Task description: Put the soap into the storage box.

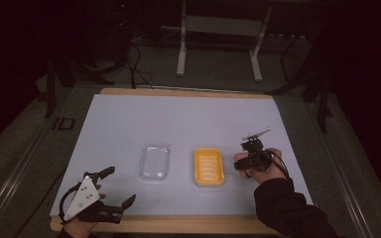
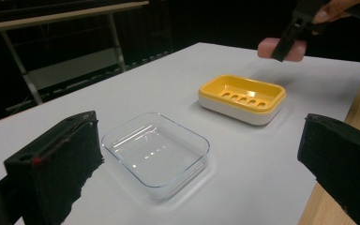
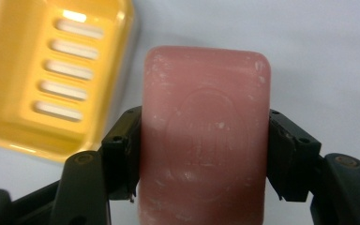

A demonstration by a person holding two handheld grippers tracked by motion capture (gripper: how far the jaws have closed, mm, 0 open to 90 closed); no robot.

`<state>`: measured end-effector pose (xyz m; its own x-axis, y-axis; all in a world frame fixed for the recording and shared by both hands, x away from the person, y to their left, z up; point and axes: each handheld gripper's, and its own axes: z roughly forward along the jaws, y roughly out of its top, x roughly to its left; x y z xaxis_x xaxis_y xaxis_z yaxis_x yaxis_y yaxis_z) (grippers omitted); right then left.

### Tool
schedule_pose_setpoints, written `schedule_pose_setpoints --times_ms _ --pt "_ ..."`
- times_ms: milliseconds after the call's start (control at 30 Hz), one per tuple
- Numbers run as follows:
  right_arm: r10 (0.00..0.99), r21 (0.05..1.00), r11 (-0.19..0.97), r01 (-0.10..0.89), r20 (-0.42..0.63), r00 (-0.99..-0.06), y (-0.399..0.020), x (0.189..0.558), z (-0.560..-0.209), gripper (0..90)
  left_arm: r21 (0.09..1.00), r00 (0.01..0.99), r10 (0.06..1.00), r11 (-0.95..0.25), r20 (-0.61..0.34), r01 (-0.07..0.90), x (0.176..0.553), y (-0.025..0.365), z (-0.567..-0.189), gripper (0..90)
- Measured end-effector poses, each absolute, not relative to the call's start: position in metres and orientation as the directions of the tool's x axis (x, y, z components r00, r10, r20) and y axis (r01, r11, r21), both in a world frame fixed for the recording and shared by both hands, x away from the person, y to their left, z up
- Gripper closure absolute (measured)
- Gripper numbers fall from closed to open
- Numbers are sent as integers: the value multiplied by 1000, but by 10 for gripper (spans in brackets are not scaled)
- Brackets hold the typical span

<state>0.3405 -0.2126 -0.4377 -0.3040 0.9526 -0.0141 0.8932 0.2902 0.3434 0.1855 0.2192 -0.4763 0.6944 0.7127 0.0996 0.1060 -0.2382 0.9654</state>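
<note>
Right gripper clamps pink soap bar, frame centre, above the white sheet, just right of yellow soap dish, dish empty. Clear tray lower centre, empty. Left gripper lower left, jaws wide apart, holding nothing.

No text, label, brand or number can be read anywhere; the pink rectangular soap bar bears only a faint embossed oval, illegible.
</note>
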Motion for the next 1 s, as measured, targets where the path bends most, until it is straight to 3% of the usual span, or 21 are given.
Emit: schedule_pose_setpoints --times_ms 200,567,733,1000 --pt "948 386 310 869 -60 -312 -191 338 -423 374 967 699 709 -233 96 104 186 218 -476 2" --pt "952 434 253 865 50 -303 -155 339 -419 374 968 706 702 -232 95 100 186 217 -475 2" --pt "955 434 210 876 103 -280 -141 341 -430 374 969 708 700 -228 92 100 186 218 -475 2" --pt "960 413 206 887 91 -265 -125 345 -454 374 967 711 697 -233 94 101 186 217 -475 2"
